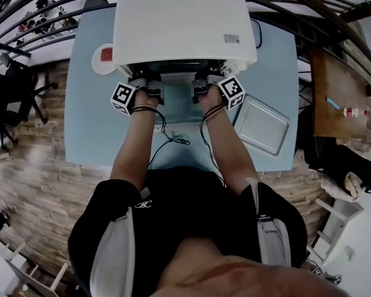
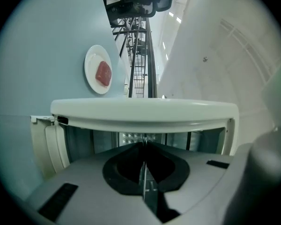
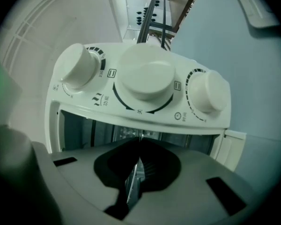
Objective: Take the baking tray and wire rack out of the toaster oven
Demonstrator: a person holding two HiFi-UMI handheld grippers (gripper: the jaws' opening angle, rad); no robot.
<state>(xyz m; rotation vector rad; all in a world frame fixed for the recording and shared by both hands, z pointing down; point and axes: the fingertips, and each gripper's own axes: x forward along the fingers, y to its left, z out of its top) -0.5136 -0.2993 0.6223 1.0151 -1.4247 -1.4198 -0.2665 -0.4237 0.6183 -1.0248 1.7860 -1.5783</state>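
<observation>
A white toaster oven (image 1: 185, 26) stands at the back of the blue table (image 1: 86, 122), its front opening facing me. Both grippers reach level into that opening, side by side. My left gripper (image 1: 149, 86) (image 2: 143, 146) has its jaws together on a thin metal edge, the wire rack (image 2: 143, 179). My right gripper (image 1: 201, 86) (image 3: 139, 142) is likewise shut on the wire rack's edge (image 3: 130, 184), just under the oven's knob panel (image 3: 145, 83). Most of the rack is hidden behind the jaws. A silver baking tray (image 1: 261, 125) lies on the table to the right of the oven.
A white plate with a red piece of meat (image 1: 103, 59) (image 2: 98, 69) sits left of the oven. Thin cables (image 1: 173, 136) trail across the table between my arms. A wooden side table (image 1: 337, 91) with a bottle stands at the right.
</observation>
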